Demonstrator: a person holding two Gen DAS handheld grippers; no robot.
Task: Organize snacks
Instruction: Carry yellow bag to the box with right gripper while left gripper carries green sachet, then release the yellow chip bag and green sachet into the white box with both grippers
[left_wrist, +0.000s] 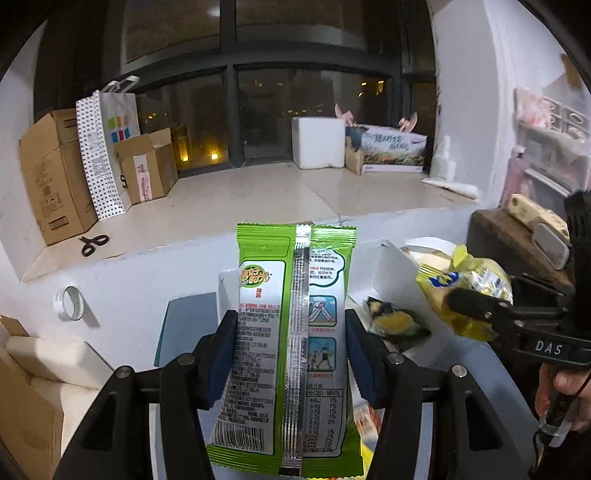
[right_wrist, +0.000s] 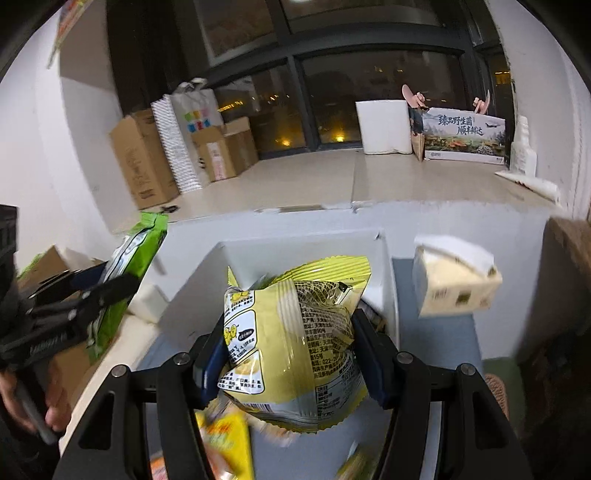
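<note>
My left gripper (left_wrist: 291, 350) is shut on a green snack packet (left_wrist: 291, 332) and holds it upright, back side facing the camera, above a white box (left_wrist: 391, 266). My right gripper (right_wrist: 291, 354) is shut on a puffy yellow snack bag (right_wrist: 295, 347) over the same white box (right_wrist: 295, 251). The yellow bag and right gripper also show at the right of the left wrist view (left_wrist: 469, 291). The green packet and left gripper show at the left of the right wrist view (right_wrist: 136, 258). A dark yellow-and-black wrapped snack (left_wrist: 395, 321) lies inside the box. More blurred yellow and orange packets (right_wrist: 225, 435) lie below.
A tissue pack (right_wrist: 454, 280) stands right of the box. A tape roll (left_wrist: 72, 302) lies on the white ledge at left, scissors (left_wrist: 94, 243) on the sill. Cardboard boxes (left_wrist: 51, 173), a paper bag (left_wrist: 110, 144) and a white foam box (left_wrist: 319, 142) line the window.
</note>
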